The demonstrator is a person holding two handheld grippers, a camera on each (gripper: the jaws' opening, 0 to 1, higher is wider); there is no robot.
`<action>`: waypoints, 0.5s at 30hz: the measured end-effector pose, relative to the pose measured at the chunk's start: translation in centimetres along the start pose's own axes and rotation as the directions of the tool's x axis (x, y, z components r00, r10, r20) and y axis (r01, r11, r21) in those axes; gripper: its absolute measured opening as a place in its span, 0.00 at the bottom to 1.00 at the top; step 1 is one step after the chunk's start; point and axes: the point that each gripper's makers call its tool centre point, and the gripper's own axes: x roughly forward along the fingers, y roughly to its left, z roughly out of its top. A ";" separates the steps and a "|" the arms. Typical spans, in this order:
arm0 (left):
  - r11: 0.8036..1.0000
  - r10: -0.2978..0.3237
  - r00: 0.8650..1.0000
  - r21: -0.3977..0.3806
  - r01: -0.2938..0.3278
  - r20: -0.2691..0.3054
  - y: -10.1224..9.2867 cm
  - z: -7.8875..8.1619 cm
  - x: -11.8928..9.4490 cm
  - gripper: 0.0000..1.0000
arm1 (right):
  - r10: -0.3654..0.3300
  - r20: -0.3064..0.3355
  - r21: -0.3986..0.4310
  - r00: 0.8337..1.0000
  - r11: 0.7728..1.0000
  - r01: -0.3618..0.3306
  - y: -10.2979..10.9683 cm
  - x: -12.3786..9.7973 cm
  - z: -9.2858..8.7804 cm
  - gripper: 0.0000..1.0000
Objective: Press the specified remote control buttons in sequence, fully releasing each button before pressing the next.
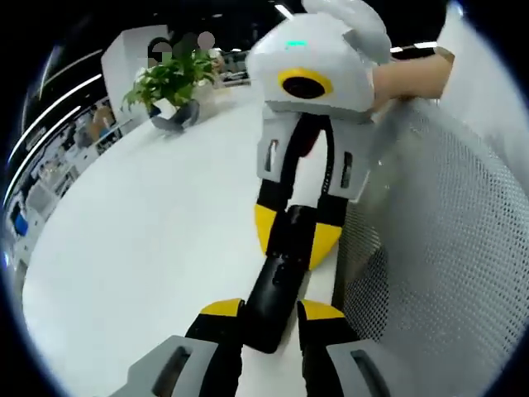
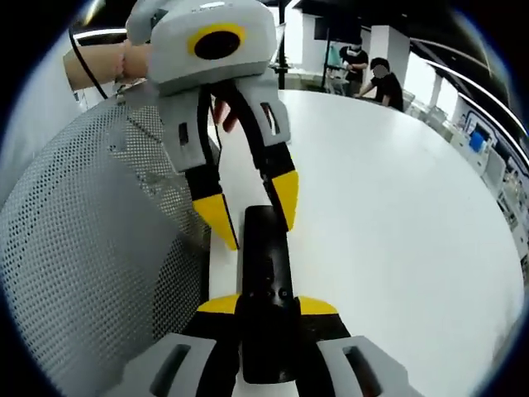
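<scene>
1. In the left gripper view, the left tongs [image 1: 271,313] are rising from the bottom edge, their yellow-tipped jaws clamping the near end of the black remote control [image 1: 277,285].
2. The remote control is lying lengthwise on the white surface [image 1: 157,240], running away from the camera, close beside a white mesh panel [image 1: 446,231].
3. At its far end the right tongs [image 1: 297,236] are coming down from above, their yellow tips sitting on either side of the remote; whether they are actually touching it is hard to tell here.
4. A person's hand [image 1: 405,78] is holding the right tool's body, and a potted plant [image 1: 173,87] is standing well back on the surface.
5. In the right gripper view, the right tongs [image 2: 269,308] are gripping the remote control [image 2: 266,289] at its near end, one jaw pressing on each side.
6. The left tongs [image 2: 252,217] are reaching in from above, their tips slightly apart around the remote's far end.
7. The mesh panel [image 2: 91,240] is standing just left of the remote, and two people [image 2: 372,70] are sitting far off beyond the surface [image 2: 397,215].
</scene>
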 end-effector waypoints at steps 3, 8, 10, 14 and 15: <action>0.987 0.116 0.989 -0.123 -0.105 0.087 1.5 0.6 -2.6 0.33 | -0.002 0.008 0.004 1.000 1.000 0.002 -0.1 0.0 0.0 0.21; 0.915 0.366 0.920 -0.232 -0.330 0.137 4.1 -0.3 -6.8 0.61 | -0.013 0.019 0.013 1.000 1.000 0.013 -0.3 0.1 0.1 0.21; 0.867 0.473 0.871 -0.242 -0.435 0.130 4.9 -0.9 -8.8 0.74 | -0.021 0.024 0.015 0.999 1.000 0.020 -0.4 0.2 0.2 0.21; 0.746 0.646 0.730 -0.390 -0.541 0.223 6.3 -0.5 -12.7 0.83 | -0.022 0.029 0.019 0.999 1.000 0.022 -0.4 0.2 0.1 0.21; 0.737 0.658 0.715 -0.401 -0.544 0.238 6.4 -0.5 -12.9 0.90 | -0.022 0.031 0.021 0.999 1.000 0.021 -0.4 0.1 0.1 0.21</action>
